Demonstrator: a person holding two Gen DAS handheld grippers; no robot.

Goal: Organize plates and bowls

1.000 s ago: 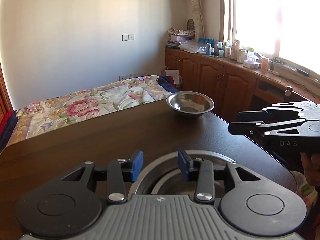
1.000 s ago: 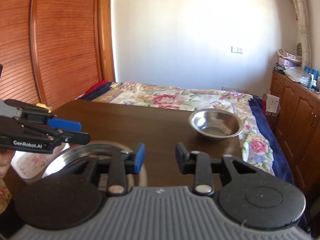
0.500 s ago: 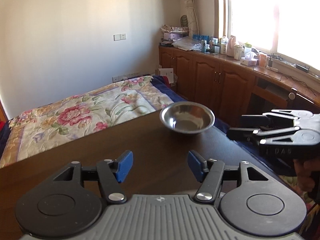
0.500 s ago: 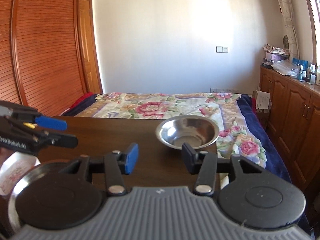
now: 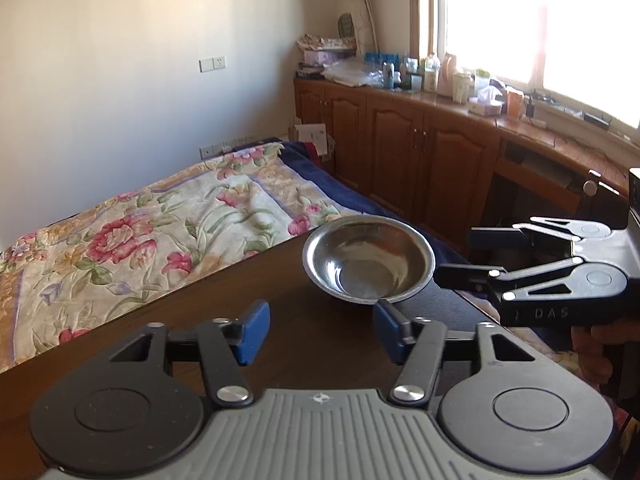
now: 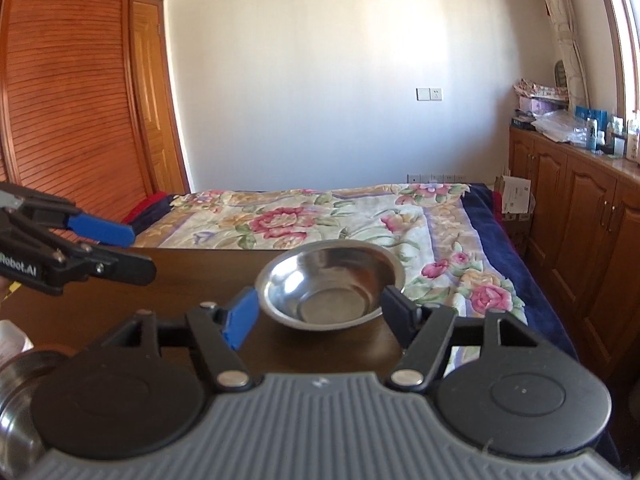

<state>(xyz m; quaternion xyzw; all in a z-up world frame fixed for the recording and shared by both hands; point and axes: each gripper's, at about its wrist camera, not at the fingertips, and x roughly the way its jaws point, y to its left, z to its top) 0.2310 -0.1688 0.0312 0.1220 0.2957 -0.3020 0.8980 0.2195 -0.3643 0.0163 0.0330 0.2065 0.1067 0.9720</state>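
At the near left edge of the right wrist view, a metal dish (image 6: 18, 396) shows partly behind the gripper body. The right gripper (image 6: 320, 314) is spread wide, fingers flanking but not touching the steel bowl (image 6: 330, 290) at the far right end of the dark table (image 6: 180, 276). The left gripper (image 5: 320, 330) gapes wide and empty over the table; the floral bed (image 6: 320, 216) lies beyond.

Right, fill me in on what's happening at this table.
A person holds two handheld grippers over a dark wooden table. The right gripper is open, its fingers flanking a round stainless-steel bowl near the table's far edge, not yet clamped. The left gripper is also open and empty, just short of the bowl. Another metal dish sits at lower left.
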